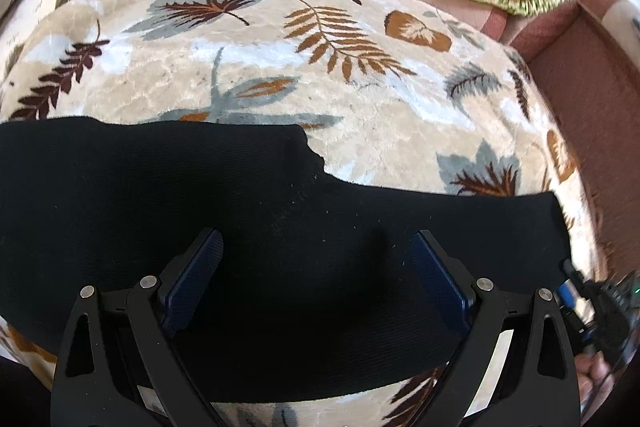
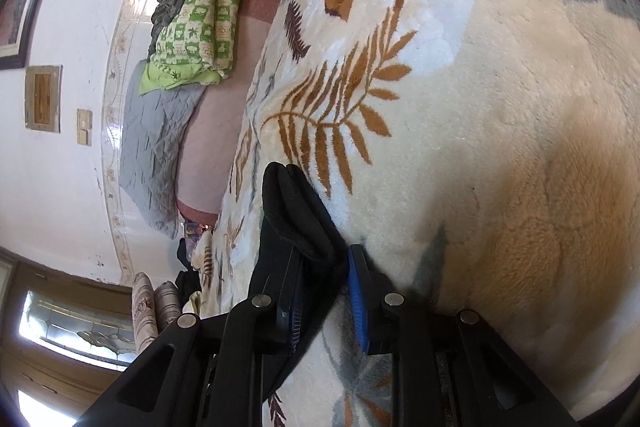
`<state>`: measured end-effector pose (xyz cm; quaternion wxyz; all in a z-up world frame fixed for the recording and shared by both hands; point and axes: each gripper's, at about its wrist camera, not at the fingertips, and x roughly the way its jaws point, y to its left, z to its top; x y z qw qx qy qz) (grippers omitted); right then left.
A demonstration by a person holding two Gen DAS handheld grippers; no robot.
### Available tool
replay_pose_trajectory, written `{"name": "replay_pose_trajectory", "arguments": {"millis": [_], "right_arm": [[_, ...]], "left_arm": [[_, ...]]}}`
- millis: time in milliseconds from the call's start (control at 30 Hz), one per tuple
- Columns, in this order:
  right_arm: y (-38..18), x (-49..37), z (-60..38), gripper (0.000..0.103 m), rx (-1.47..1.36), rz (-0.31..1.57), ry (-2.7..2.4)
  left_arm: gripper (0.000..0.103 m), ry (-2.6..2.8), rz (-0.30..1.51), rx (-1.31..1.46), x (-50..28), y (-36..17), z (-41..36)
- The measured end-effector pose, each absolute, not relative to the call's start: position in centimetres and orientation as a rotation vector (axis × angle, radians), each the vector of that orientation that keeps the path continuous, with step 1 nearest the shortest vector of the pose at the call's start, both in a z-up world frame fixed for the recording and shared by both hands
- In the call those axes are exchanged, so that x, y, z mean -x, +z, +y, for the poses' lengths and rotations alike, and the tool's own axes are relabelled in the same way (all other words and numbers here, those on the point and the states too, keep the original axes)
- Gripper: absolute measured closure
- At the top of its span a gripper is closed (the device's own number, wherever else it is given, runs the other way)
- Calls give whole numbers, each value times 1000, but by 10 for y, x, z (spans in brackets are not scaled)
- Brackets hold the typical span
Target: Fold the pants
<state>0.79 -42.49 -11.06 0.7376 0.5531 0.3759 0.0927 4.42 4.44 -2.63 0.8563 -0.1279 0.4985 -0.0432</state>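
The black pants (image 1: 240,227) lie flat across the leafy blanket (image 1: 320,67), already doubled into a long band. The left gripper (image 1: 316,267) hangs over the middle, jaws wide apart, touching nothing I can see. The right gripper (image 2: 320,267) is pinched on the pants' end. To fold cleanly, I'd lift that end low and carry it straight over, with both layers pinched together.
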Motion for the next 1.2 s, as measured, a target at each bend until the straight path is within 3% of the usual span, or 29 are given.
{"name": "replay_pose_trajectory", "arguments": {"millis": [133, 400, 767, 1200], "right_arm": [[-106, -9, -421, 94, -1141, 851, 210], [-31, -6, -353, 94, -608, 715, 301], [-21, -27, -231, 94, -681, 801, 660], [-43, -18, -110, 95, -462, 896, 808]], "left_arm": [[8, -100, 1045, 293, -45, -25, 47], [8, -85, 1037, 352, -45, -16, 60], [8, 153, 861, 505, -23, 21, 141], [8, 224, 837, 591, -7, 21, 188]]}}
